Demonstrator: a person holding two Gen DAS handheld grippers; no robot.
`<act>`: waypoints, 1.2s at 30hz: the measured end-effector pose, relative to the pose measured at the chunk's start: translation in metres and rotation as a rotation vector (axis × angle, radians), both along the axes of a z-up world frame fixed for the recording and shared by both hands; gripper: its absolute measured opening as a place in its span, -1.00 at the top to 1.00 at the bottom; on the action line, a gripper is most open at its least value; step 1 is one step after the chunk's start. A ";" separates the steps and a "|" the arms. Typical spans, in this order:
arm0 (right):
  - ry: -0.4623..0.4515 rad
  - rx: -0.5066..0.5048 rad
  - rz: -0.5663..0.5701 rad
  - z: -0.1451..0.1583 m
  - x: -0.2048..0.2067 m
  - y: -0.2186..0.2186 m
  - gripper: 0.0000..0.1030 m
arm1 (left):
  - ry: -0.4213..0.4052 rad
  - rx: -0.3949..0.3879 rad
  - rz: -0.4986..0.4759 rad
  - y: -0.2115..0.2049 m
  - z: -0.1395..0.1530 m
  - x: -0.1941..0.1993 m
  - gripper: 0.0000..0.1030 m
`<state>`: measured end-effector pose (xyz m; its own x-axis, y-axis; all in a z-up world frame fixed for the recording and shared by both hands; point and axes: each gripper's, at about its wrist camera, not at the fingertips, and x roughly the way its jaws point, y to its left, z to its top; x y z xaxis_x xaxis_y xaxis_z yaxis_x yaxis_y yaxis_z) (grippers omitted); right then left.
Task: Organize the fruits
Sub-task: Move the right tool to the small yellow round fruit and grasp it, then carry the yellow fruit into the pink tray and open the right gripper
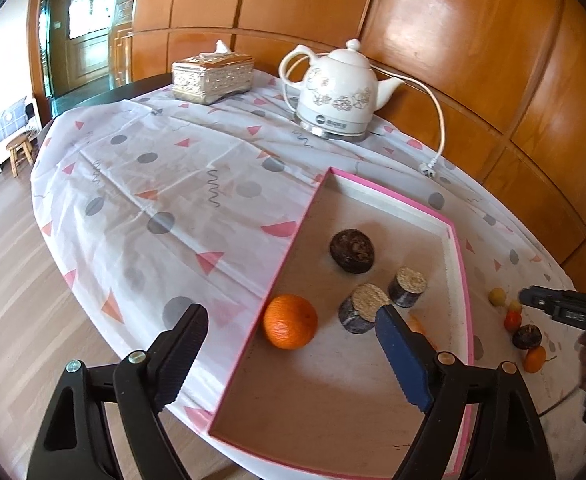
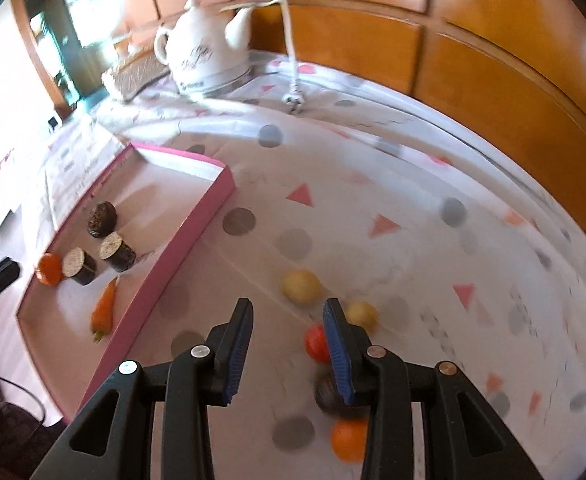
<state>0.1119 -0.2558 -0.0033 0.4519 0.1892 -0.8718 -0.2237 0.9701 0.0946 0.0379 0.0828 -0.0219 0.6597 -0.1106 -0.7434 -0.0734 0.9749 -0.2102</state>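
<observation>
- Lower centre of the left wrist view: left gripper (image 1: 293, 354), jaws spread wide, pinching nothing, hanging over the near end of the pink tray (image 1: 283, 262), seemingly just free of a load or waiting.
- Inside the tray: orange (image 1: 290, 321) against the left wall; two dark cylinders with pale tops (image 1: 363, 308) (image 1: 407, 286); dark round fruit (image 1: 352, 250) further up; carrot (image 2: 105, 309) near the right wall. Judged already sorted.
- Lower centre of the right wrist view: right gripper (image 2: 287, 350), jaws parted and empty, above bare cloth.
- Right of those jaws, loose on the surface (image 2: 413, 184): two yellow fruits (image 2: 301, 287) (image 2: 361, 313), red fruit (image 2: 317, 343), dark fruit (image 2: 327, 394), small orange fruit (image 2: 349, 440). Judged still to be collected; view blurred.
- Upper frame: kettle (image 1: 335, 94), tissue box (image 1: 213, 78).
</observation>
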 end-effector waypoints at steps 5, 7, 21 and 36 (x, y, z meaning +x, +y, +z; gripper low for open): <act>0.045 -0.107 0.020 -0.027 0.026 0.016 0.29 | 0.017 -0.016 0.038 0.012 -0.005 0.000 -0.67; 0.065 -0.134 0.011 -0.036 0.031 0.016 0.29 | 0.021 -0.020 0.053 0.016 -0.006 0.000 -0.69; 0.058 -0.085 -0.055 -0.052 0.026 0.005 0.51 | 0.040 -0.017 0.065 0.014 -0.009 0.003 -0.76; -0.056 0.089 0.089 0.001 -0.010 0.071 0.51 | 0.038 -0.024 0.058 0.014 -0.007 -0.002 -0.78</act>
